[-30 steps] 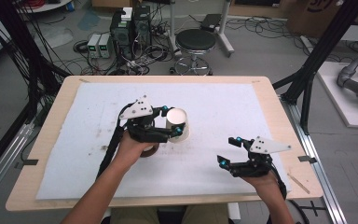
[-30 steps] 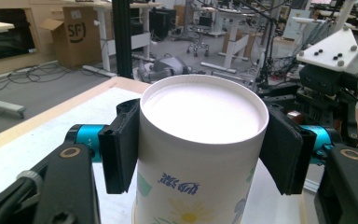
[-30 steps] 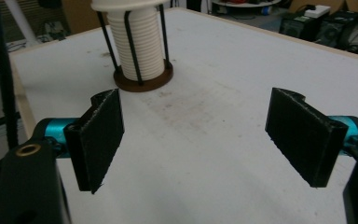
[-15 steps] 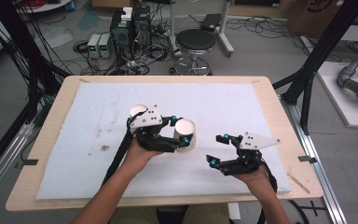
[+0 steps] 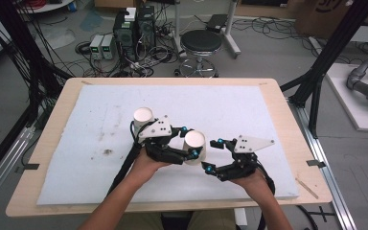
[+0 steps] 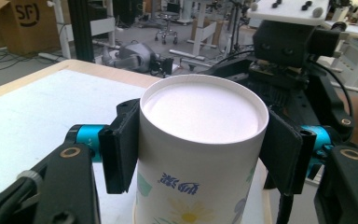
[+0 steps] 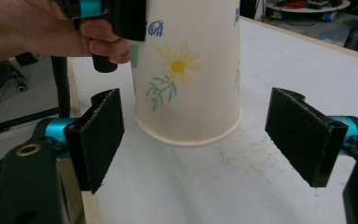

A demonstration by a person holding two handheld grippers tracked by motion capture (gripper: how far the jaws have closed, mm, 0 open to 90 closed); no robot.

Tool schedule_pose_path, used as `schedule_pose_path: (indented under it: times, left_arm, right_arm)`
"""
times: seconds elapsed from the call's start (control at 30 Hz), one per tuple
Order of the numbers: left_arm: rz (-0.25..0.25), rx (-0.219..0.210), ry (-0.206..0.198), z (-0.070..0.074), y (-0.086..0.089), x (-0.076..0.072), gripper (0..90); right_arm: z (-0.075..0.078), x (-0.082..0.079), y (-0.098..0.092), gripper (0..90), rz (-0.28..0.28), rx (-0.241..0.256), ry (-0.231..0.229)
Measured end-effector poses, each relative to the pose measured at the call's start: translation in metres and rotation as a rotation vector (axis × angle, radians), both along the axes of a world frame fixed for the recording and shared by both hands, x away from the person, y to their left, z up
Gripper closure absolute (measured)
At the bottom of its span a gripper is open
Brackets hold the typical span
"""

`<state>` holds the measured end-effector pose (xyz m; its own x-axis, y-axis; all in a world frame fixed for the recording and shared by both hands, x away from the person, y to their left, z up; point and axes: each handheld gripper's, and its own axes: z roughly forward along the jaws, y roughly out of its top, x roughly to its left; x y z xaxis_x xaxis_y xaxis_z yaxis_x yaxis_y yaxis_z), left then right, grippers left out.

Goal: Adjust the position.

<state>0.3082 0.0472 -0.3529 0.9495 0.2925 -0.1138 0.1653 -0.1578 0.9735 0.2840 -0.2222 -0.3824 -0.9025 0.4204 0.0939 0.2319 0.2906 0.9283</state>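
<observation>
High view: left gripper (image 5: 188,143) clamps an upside-down paper cup (image 5: 193,146).
Right gripper (image 5: 212,155) gapes open just beside it.

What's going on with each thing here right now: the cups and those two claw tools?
Held paper cup: upside down, lifted off the table, clamped.
Left gripper: shut on the held paper cup.
Right gripper: open, jaws either side of the cup's rim.
Second cup: standing on the white mat.

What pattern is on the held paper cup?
White paper cup with a yellow daisy and green leaves; clearest in the right gripper view.
</observation>
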Motion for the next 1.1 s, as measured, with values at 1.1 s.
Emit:
schedule_pose_path:
  times: [1.1]
  left_arm:
    - [-0.001,0.048,0.044,-0.006,0.0,-0.004,11.4]
  right_arm:
    - [0.004,0.006,0.013,38.3,0.121,-0.149,-0.037]
